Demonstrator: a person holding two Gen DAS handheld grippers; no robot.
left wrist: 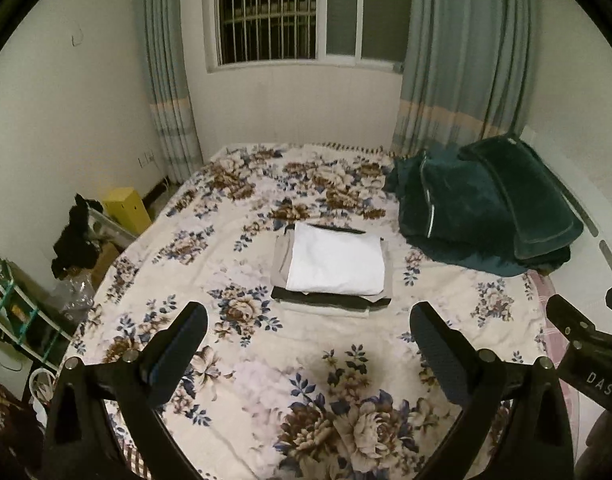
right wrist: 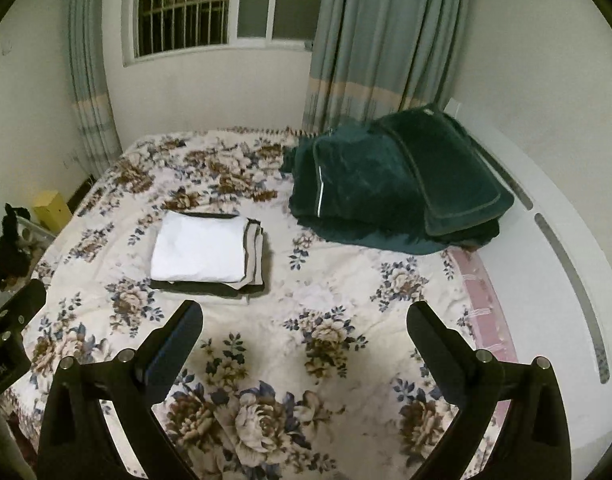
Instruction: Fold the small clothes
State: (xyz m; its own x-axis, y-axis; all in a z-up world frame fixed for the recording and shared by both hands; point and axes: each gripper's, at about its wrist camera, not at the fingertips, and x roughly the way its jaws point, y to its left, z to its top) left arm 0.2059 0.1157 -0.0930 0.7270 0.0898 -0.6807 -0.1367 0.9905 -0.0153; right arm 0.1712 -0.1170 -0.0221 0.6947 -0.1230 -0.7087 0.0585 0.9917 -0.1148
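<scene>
Both grippers, left gripper [left wrist: 308, 320] and right gripper [right wrist: 305, 318], spread wide, holding nothing, above the floral bedspread [left wrist: 265, 380]. Folded clothes stack [left wrist: 334, 270], white piece on top, sits mid-bed, beside green bedding [right wrist: 394, 184].

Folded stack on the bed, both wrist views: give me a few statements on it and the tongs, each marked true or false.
1. A white piece tops the folded stack. True.
2. The left tongs clamp a garment. False: open, holding nothing.
3. The dark green bedding lies on the stack. False: it sits apart, toward the bed's far right.
4. The right tongs are open above the floral bedspread. True.
</scene>
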